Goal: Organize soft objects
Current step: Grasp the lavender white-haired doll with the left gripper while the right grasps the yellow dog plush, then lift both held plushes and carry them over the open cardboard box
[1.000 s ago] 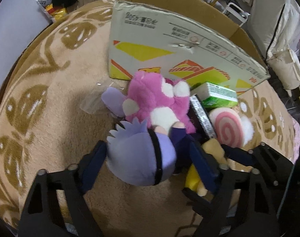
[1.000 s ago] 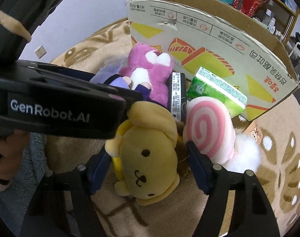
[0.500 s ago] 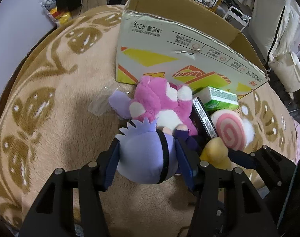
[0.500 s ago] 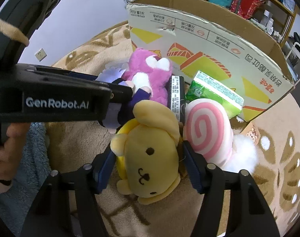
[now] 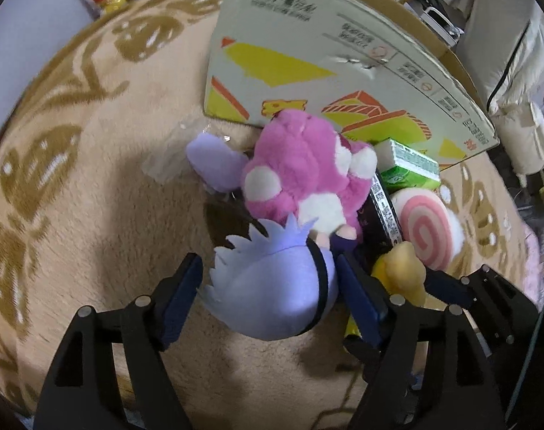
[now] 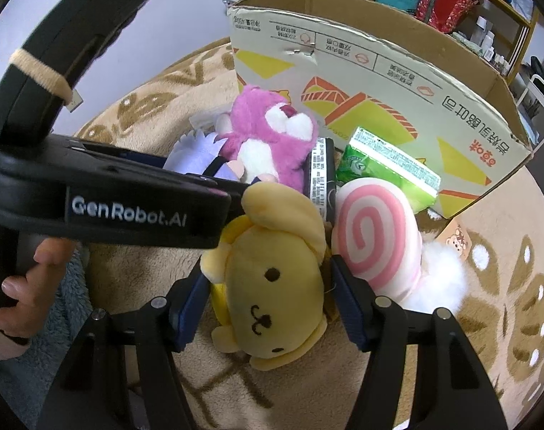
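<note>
Spread over a patterned beige rug (image 5: pixel 92 215) before a cardboard box (image 6: pixel 379 71), toys are being grasped: right gripper (image 6: pixel 272 308) fingers are clenched on the yellow plush (image 6: pixel 272 286), while left gripper (image 5: pixel 268 294) fingers, just reopened, loosely bracket the purple plush (image 5: pixel 279 294), which must be re-clamped before lifting.

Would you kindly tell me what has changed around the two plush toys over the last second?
The left tongs squeezed in on the lilac plush, then have just been opening again; a gap shows beside its left pad. The right tongs narrowed onto the yellow dog plush and now press both its sides. The pink bear, swirl cushion, green pack and cardboard box stayed put.
</note>
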A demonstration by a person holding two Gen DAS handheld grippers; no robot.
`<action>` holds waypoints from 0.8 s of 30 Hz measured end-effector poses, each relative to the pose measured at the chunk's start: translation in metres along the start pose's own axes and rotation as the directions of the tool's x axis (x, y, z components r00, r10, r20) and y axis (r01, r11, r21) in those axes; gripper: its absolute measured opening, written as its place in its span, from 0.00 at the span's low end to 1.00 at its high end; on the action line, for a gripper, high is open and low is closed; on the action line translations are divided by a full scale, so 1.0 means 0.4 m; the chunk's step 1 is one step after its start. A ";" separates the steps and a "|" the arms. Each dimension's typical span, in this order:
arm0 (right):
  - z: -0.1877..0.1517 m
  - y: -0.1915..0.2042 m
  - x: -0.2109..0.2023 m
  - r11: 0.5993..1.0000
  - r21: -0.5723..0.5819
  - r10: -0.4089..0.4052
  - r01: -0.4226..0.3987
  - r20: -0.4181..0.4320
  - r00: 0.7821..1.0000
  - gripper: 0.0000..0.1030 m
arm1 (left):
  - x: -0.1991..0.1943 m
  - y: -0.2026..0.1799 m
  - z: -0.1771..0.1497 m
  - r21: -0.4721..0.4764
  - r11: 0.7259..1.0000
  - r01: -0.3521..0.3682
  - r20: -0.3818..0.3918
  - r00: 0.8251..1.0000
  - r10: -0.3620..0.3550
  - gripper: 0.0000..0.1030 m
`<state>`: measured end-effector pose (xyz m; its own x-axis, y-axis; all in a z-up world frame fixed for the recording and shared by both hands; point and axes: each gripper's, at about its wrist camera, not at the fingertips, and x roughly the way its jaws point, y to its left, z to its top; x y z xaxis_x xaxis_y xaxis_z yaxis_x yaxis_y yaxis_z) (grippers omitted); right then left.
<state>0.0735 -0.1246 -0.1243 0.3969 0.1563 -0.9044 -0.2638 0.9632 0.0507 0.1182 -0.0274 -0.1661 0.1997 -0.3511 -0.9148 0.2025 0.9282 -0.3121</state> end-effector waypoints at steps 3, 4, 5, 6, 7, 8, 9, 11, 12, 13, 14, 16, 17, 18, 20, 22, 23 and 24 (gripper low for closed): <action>-0.001 -0.003 -0.001 1.000 -0.002 -0.001 0.001 0.002 1.000 0.67 | -0.007 0.003 -0.002 -0.017 0.999 0.037 0.001 0.999 -0.037 0.58; -0.003 -0.005 -0.003 1.000 -0.003 0.000 0.000 0.004 1.000 0.67 | -0.012 -0.004 -0.004 -0.003 1.000 0.025 0.011 1.000 -0.025 0.57; -0.004 -0.006 -0.005 1.000 -0.003 0.001 -0.001 0.005 1.000 0.67 | -0.016 -0.013 -0.008 0.018 1.000 0.012 0.019 1.000 -0.012 0.56; -0.004 -0.008 -0.007 1.000 0.000 0.002 -0.002 0.008 1.000 0.67 | -0.020 -0.020 -0.012 0.030 1.000 0.002 0.027 1.000 -0.003 0.55; -0.006 -0.011 -0.010 1.000 0.001 0.002 -0.002 0.011 1.000 0.67 | -0.024 -0.024 -0.014 0.039 0.999 -0.005 0.035 0.999 0.004 0.54; -0.007 -0.014 -0.014 1.000 0.002 0.002 -0.002 0.017 1.000 0.66 | -0.032 -0.029 -0.016 0.044 0.999 -0.010 0.046 0.999 0.008 0.54; -0.008 -0.015 -0.022 1.000 0.004 0.001 -0.001 0.028 1.000 0.66 | -0.042 -0.031 -0.018 0.045 0.999 -0.015 0.060 0.998 0.012 0.53; -0.009 -0.020 -0.036 1.000 0.019 0.005 -0.006 0.046 0.999 0.65 | -0.070 -0.031 -0.021 0.044 0.999 -0.028 0.098 0.995 0.023 0.53; -0.011 -0.024 -0.047 1.000 0.030 0.002 -0.004 0.059 0.998 0.65 | -0.085 -0.033 -0.023 0.042 0.998 -0.036 0.118 0.993 0.031 0.53; -0.012 -0.025 -0.054 0.999 0.035 -0.001 -0.002 0.067 0.998 0.65 | -0.095 -0.036 -0.027 0.042 0.998 -0.045 0.133 0.990 0.039 0.53; -0.014 -0.026 -0.064 0.999 0.041 -0.004 0.001 0.080 0.997 0.65 | -0.112 -0.036 -0.031 0.041 0.998 -0.057 0.157 0.986 0.050 0.54; -0.017 -0.026 -0.088 0.999 0.050 -0.012 0.007 0.108 0.994 0.64 | -0.144 -0.031 -0.035 0.038 0.997 -0.062 0.191 0.980 0.054 0.54; -0.021 -0.026 -0.100 0.998 0.053 -0.019 0.012 0.125 0.992 0.64 | -0.161 -0.033 -0.041 0.036 0.997 -0.067 0.213 0.975 0.058 0.54; -0.023 -0.026 -0.115 0.998 0.058 -0.029 0.021 0.145 0.989 0.64 | -0.173 -0.034 -0.044 0.038 0.997 -0.074 0.229 0.971 0.063 0.54; -0.027 -0.028 -0.134 0.997 0.070 -0.051 0.040 0.168 0.984 0.64 | -0.206 -0.038 -0.053 0.048 0.992 -0.113 0.285 0.954 0.095 0.54; -0.032 -0.034 -0.160 0.994 0.090 -0.076 0.058 0.209 0.975 0.64 | -0.240 -0.048 -0.064 0.061 0.988 -0.141 0.350 0.930 0.111 0.54; -0.033 -0.038 -0.174 0.993 0.101 -0.083 0.061 0.231 0.969 0.64 | -0.257 -0.051 -0.066 0.064 0.988 -0.139 0.377 0.920 0.105 0.54; -0.036 -0.043 -0.186 0.992 0.109 -0.093 0.067 0.250 0.964 0.64 | -0.268 -0.055 -0.068 0.066 0.988 -0.142 0.396 0.912 0.104 0.54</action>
<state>0.0358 -0.1561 -0.0641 0.6267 0.1160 -0.7706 -0.1390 0.9896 0.0360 0.0665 -0.0067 -0.0682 0.5831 -0.2721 -0.7655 0.2351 0.9585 -0.1616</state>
